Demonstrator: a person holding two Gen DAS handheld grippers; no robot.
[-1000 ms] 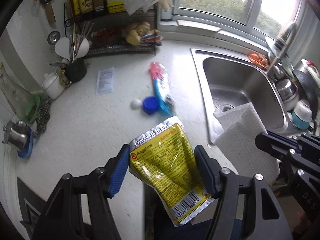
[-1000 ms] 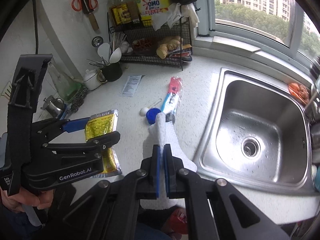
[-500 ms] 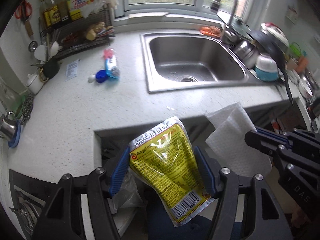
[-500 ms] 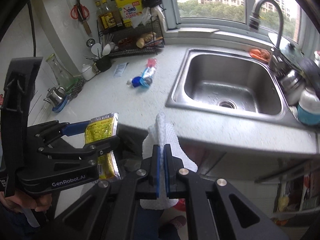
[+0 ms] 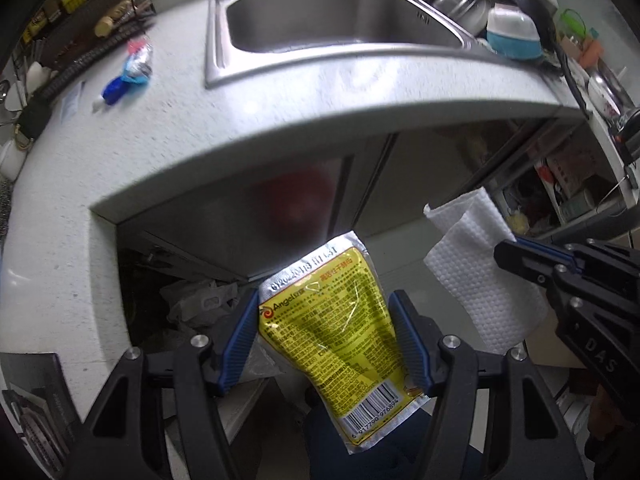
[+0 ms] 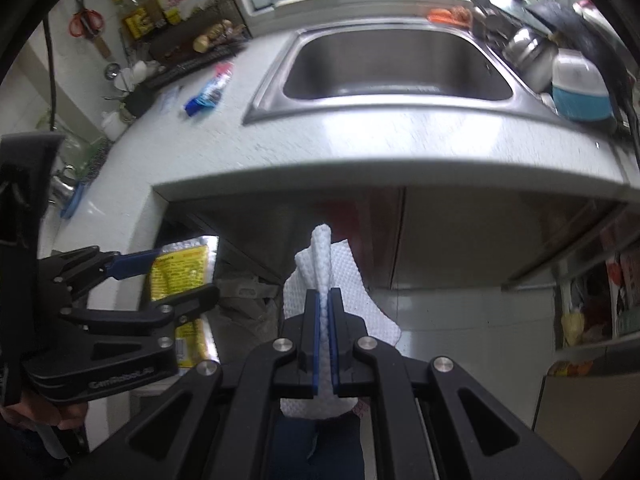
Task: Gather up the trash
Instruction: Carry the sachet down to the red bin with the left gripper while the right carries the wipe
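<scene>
My left gripper point(image 5: 324, 320) is shut on a yellow and silver foil pouch point(image 5: 332, 328), its blue pads pressing the pouch's two edges. The same pouch point(image 6: 180, 268) and the left gripper point(image 6: 160, 280) show at the left of the right wrist view. My right gripper point(image 6: 323, 312) is shut on a folded white paper towel point(image 6: 328, 268), which sticks up between the pads. That towel point(image 5: 476, 272) and the right gripper point(image 5: 508, 252) appear at the right of the left wrist view. Both grippers hang below the counter's front edge, over a dark opening with crumpled plastic point(image 5: 200, 300).
The white counter point(image 5: 280, 104) carries a steel sink point(image 5: 340, 12), a blue and pink wrapper point(image 5: 136, 64) with a blue cap, and a paper slip point(image 5: 72, 98). Pots and a teal bowl point(image 5: 514, 36) stand right of the sink. Cabinet doors point(image 6: 440, 240) lie ahead.
Both grippers have pulled back off the counter and sunk below its front edge, each keeping its load. The counter and sink have slid up and away in both views.
</scene>
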